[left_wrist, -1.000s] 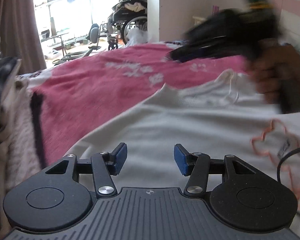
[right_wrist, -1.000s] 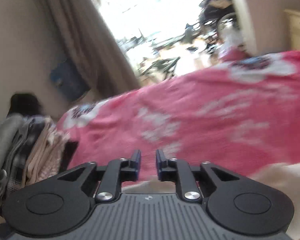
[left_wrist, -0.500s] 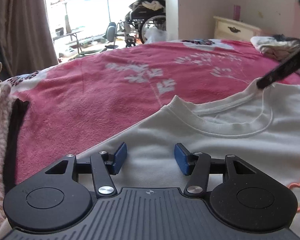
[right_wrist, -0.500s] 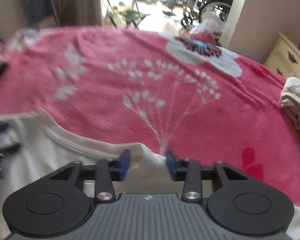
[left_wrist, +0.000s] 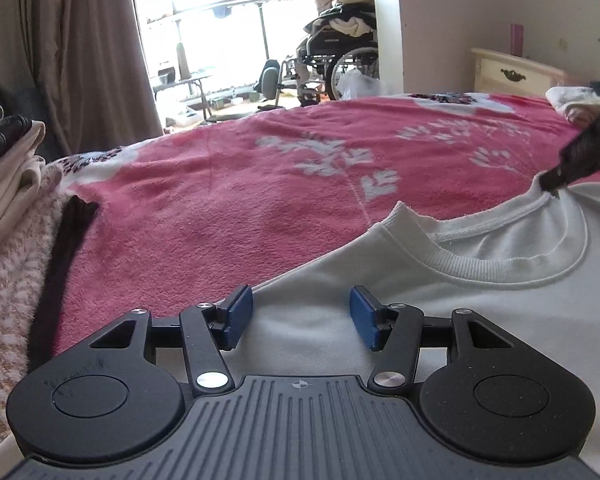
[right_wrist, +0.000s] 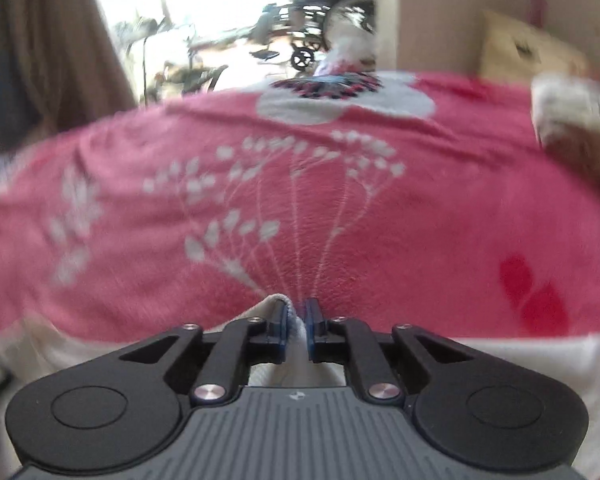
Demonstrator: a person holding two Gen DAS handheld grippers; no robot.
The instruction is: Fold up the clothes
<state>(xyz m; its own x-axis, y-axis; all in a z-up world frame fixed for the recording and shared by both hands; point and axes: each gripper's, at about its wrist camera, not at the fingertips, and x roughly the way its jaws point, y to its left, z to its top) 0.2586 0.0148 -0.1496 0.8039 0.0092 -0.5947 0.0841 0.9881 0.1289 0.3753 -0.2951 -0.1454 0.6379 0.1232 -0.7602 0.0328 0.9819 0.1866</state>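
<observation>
On the bed: a white sweatshirt [left_wrist: 440, 304] lies spread over a pink blanket [left_wrist: 228, 208] with white flower prints, its ribbed collar turned toward the window.
Left gripper [left_wrist: 301, 317]: blue-padded fingers stand wide apart above the shirt's shoulder — nothing between them.
Right gripper [right_wrist: 296, 330]: fingers drawn together, clamped on a small peak of white fabric at the shirt's edge; in the left wrist view its dark tip [left_wrist: 556, 178] meets the far side of the collar.
Folded stack [left_wrist: 8, 184]: cream, dark and knitted pieces piled at the blanket's left edge, well apart from the sweatshirt.
Loose clothes [left_wrist: 576, 100]: a pale heap at the blanket's far right.
Beyond the bed: a wheelchair [left_wrist: 332, 60] loaded with garments by the bright window, a brown curtain [left_wrist: 88, 52] at left — and a cream nightstand [left_wrist: 512, 72] against the wall.
Right wrist view: blurred, details soft.
</observation>
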